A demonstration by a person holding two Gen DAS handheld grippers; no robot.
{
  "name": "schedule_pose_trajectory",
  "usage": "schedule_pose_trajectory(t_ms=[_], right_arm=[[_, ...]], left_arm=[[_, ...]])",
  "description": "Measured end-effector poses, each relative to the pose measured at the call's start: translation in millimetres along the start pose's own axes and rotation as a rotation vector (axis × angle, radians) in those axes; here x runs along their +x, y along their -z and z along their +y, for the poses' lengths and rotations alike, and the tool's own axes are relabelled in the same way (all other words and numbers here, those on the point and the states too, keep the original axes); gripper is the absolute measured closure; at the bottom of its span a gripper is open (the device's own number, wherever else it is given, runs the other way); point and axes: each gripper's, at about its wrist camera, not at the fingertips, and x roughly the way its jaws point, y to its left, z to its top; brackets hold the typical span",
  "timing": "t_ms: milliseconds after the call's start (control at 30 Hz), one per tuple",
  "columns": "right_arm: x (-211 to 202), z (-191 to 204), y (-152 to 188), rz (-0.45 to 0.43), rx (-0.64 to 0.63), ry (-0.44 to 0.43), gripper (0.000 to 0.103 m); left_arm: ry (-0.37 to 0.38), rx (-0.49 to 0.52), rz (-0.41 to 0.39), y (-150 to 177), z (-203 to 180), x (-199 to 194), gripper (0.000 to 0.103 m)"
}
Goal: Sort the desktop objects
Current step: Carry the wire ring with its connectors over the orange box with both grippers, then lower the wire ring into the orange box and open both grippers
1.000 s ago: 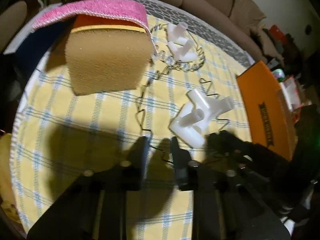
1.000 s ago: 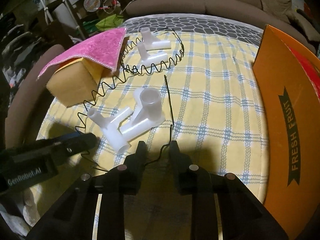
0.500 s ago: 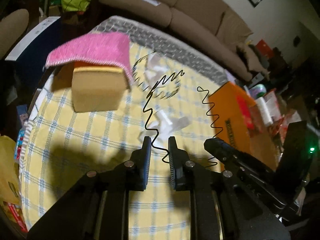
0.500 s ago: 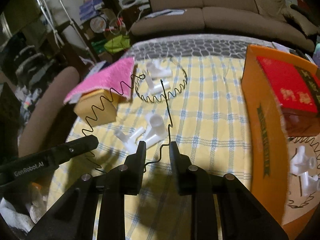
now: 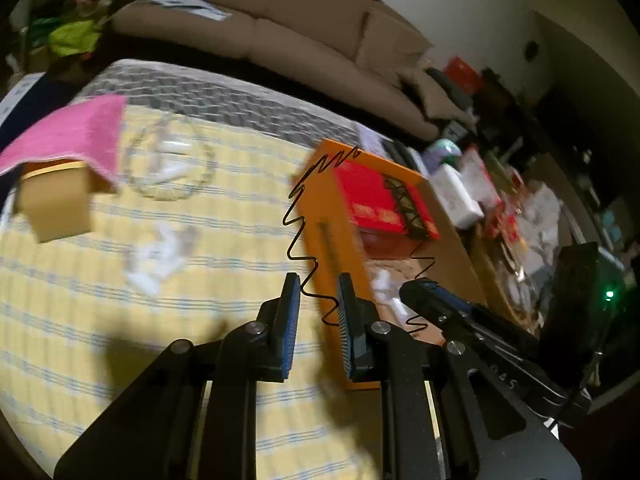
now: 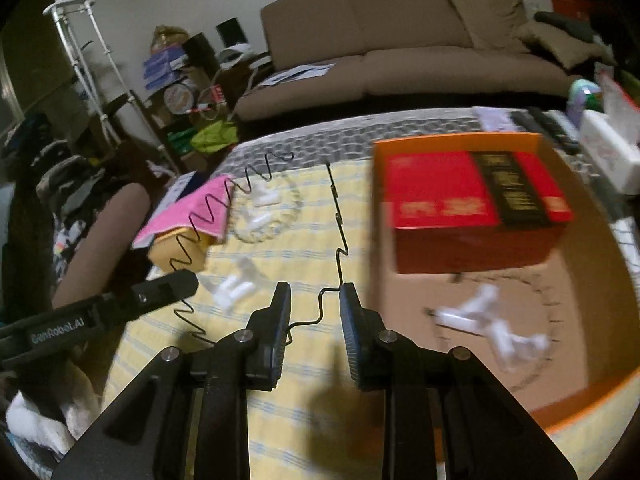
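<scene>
Both the left gripper and right gripper pinched the thin black zigzag wire; light, springy, best held at its ends.

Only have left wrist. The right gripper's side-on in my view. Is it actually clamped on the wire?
Observer: Yes. The right wrist view shows the right gripper with the zigzag wire between its pads, kinks touching both.
Operator: What's in the orange box besides the red one? It's a smear here.
Observer: White connectors lie on the floor of the orange box, in front of the red box. They're blurred there too.
Operator: Anything past the table's left edge?
Observer: A brown upholstered chair sits right beside the table, near the pink cloth.
</scene>
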Motion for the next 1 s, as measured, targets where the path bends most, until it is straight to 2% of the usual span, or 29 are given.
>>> schedule_pose_trajectory(t_ms=[267, 533, 767, 900, 1000], right_arm=[[-26.0, -67.6, 12.3, -0.003, 0.092, 0.068, 0.077], [-20.3, -119.8, 28.8, 0.065, 0.132, 0.098, 0.077], [-9.3, -122.6, 29.5, 0.088, 0.105, 0.109, 0.074], [-9.9, -120.5, 29.0, 0.095, 0.095, 0.105, 0.067], [-12.0, -120.7, 28.6, 0.084, 0.099, 0.111, 0.053]], left_arm=[[0.023, 0.07, 0.052, 14.7, -70.5, 41.5, 0.086], [-0.029, 0.12, 0.138, 39.2, -88.8, 88.4, 0.086], [-0.076, 0.168, 0.149, 46.8, -95.3, 90.6, 0.086], [-0.088, 0.212, 0.163, 52.4, -102.4, 87.1, 0.078], [-0.062, 0.214, 0.16, 53.9, -103.8, 81.3, 0.069]])
